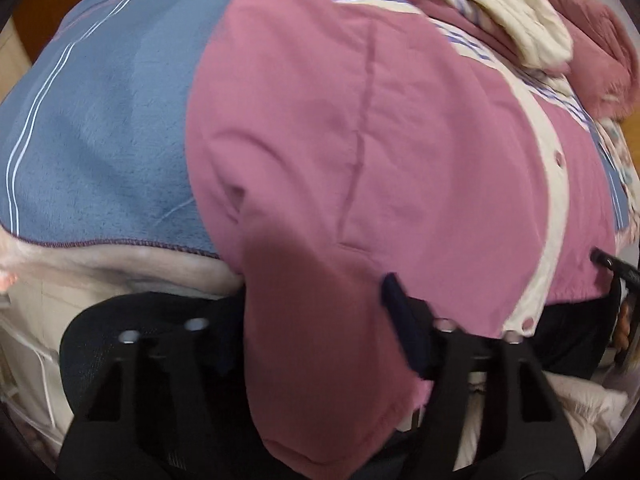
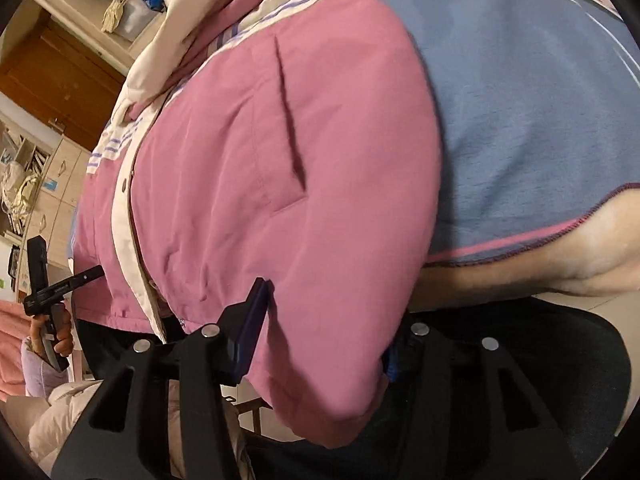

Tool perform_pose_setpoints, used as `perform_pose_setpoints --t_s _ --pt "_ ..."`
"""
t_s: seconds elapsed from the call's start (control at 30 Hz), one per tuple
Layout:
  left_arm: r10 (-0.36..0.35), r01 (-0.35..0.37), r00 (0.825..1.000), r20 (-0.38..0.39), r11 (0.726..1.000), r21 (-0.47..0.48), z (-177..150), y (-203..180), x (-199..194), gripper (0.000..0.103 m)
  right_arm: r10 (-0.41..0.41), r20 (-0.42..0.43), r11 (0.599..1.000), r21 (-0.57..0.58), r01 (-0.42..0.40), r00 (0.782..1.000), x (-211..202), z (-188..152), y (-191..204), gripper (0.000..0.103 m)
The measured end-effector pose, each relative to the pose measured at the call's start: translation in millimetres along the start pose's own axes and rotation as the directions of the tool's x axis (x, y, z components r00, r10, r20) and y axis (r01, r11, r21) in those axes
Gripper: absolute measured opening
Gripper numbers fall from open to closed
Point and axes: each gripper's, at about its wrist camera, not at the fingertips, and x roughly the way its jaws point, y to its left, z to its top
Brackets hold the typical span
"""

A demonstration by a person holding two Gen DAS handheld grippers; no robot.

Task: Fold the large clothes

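Blue fleece bedding (image 1: 100, 128) was spread as the work surface, with wooden cupboards (image 2: 68, 76) seen beyond it. Across it the pink jacket (image 1: 400, 128) was laid front up, its cream placket (image 1: 554, 200) closed, presumably so it could be folded flat. Its near hem was draped over the bed edge and was gripped at both corners: the left gripper (image 1: 316, 320) was clamped on one corner, the right gripper (image 2: 328, 320) on the other, apparently to lift the hem evenly.

The pink jacket (image 1: 360, 160) hides the left tongs' (image 1: 316, 320) left finger; its far end is cut off.
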Motion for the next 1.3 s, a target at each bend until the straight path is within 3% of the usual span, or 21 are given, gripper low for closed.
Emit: perform_pose_setpoints --t_s 0.1,0.17,0.23,0.37,0.43,0.47,0.53,0.63,0.67,0.73,0.8,0.87,0.93,1.0,1.03,1.07,1.1,1.13,1.2,1.27,1.3 --pt "-0.091 0.091 0.996 0.013 0.996 0.024 4 -5 -18 0.017 0.094 -0.002 0.995 -0.022 -0.094 0.996 -8 10 11 0.012" --pt "-0.147 0.144 0.988 0.044 0.987 0.067 10 -9 -31 0.013 0.242 0.044 0.969 -0.062 -0.239 0.969 -31 23 15 0.01" --pt "-0.275 0.259 0.954 0.114 0.956 0.138 26 -17 -51 0.013 0.351 0.102 0.933 -0.125 -0.338 0.931 -51 40 24 0.01" --pt "-0.447 0.401 0.863 0.234 0.889 0.222 69 -30 -94 0.013 0.525 0.2 0.848 -0.201 -0.49 0.827 -85 94 43 0.01" --pt "-0.526 0.464 0.796 0.299 0.848 0.255 101 -39 -116 0.013 0.575 0.254 0.818 -0.215 -0.534 0.778 -97 125 44 0.01" --pt "-0.569 0.509 0.749 0.34 0.822 0.255 126 -39 -127 0.013 0.592 0.287 0.806 -0.199 -0.558 0.753 -99 147 42 0.01" --pt "-0.587 0.548 0.715 0.38 0.808 0.218 170 -37 -132 0.013 0.589 0.357 0.8 -0.131 -0.585 0.725 -92 196 36 0.01" --pt "-0.438 0.445 0.777 0.453 0.89 0.097 254 -35 -124 0.014 0.499 0.495 0.816 0.009 -0.578 0.711 -84 263 15 0.01" --pt "-0.341 0.374 0.813 0.473 0.927 0.026 290 -31 -114 0.015 0.432 0.536 0.83 0.078 -0.552 0.726 -76 293 4 0.01" --pt "-0.214 0.281 0.856 0.471 0.957 -0.076 338 -19 -93 0.017 0.335 0.537 0.857 0.167 -0.487 0.774 -58 332 -7 0.015" --pt "-0.145 0.247 0.894 0.424 0.949 -0.197 376 8 -62 0.022 0.246 0.486 0.889 0.232 -0.395 0.839 -32 365 -21 0.023" --pt "-0.196 0.308 0.912 0.36 0.907 -0.287 389 35 -33 0.035 0.248 0.457 0.87 0.282 -0.404 0.854 -13 375 -34 0.033" --pt "-0.301 0.431 0.881 0.366 0.831 -0.353 390 56 -11 0.057 0.286 0.423 0.854 0.294 -0.429 0.86 0 375 -50 0.047" --pt "-0.421 0.587 0.79 0.445 0.728 -0.355 384 76 -4 0.074 0.306 0.435 0.851 0.273 -0.448 0.847 7 374 -58 0.086" --pt "-0.464 0.662 0.729 0.503 0.667 -0.343 376 85 -4 0.082 0.266 0.459 0.86 0.284 -0.424 0.848 6 374 -62 0.091" --pt "-0.463 0.701 0.688 0.56 0.624 -0.346 366 96 -9 0.086 0.211 0.494 0.868 0.302 -0.394 0.843 1 370 -70 0.097" --pt "-0.429 0.703 0.679 0.595 0.612 -0.361 365 101 -12 0.09 0.173 0.528 0.867 0.318 -0.383 0.832 -5 365 -77 0.099" --pt "-0.369 0.693 0.675 0.639 0.614 -0.378 358 107 -22 0.09 0.141 0.552 0.862 0.339 -0.376 0.822 -8 362 -84 0.099" --pt "-0.281 0.627 0.685 0.672 0.697 -0.347 353 97 -49 0.09 0.116 0.591 0.865 0.334 -0.374 0.798 -19 351 -82 0.099" --pt "-0.216 0.483 0.715 0.665 0.84 -0.247 353 58 -74 0.089 0.092 0.59 0.928 0.241 -0.283 0.802 -22 353 -48 0.099" --pt "-0.152 0.329 0.735 0.66 0.932 -0.151 352 15 -86 0.089 0.08 0.585 0.956 0.185 -0.229 0.807 -20 355 -27 0.099"
